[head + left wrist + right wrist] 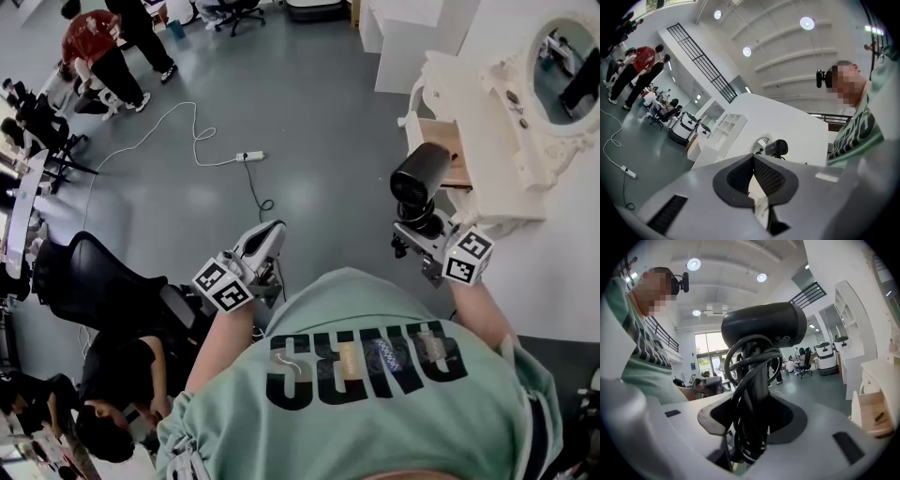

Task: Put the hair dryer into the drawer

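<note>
Roughly halfway, I reckon: right gripper is clamped on the hair dryer, left gripper is pinched closed with nothing in it, and the drawer is open, still waiting.

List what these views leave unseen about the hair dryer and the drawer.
- Hair dryer handle: right gripper view, hidden under its wrapped cord.
- Drawer interior: head view, partly behind the hair dryer; right gripper view, cut by the edge.
- Cord's plug: not made out anywhere.
</note>
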A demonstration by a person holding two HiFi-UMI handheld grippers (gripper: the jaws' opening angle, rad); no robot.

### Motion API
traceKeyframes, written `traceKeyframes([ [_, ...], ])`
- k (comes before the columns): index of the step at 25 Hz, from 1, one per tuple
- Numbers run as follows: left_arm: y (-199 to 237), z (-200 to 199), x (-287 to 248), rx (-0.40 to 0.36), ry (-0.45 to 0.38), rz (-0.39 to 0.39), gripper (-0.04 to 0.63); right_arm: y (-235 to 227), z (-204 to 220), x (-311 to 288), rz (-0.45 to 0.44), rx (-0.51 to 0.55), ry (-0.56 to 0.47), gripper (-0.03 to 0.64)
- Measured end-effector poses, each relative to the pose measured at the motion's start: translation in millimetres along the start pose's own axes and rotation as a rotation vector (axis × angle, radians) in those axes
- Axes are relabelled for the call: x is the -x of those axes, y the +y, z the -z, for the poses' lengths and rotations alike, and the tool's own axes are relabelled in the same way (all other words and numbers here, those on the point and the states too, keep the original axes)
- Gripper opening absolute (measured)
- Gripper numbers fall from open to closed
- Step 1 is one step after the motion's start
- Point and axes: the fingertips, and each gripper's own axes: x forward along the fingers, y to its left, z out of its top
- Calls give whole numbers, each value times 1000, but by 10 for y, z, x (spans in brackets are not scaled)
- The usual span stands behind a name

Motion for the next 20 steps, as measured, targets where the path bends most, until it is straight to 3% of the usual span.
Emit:
traceKeyframes([
  [8, 124, -6, 75, 8, 0, 6, 5, 38, 49, -129, 1, 31, 20, 173],
  [14, 462, -397, 485, 10, 3, 33, 5, 350, -111, -631, 39, 31, 1, 173],
  [20, 823, -527, 628, 12, 9, 33, 5, 251, -125, -905, 74, 20, -12, 173],
])
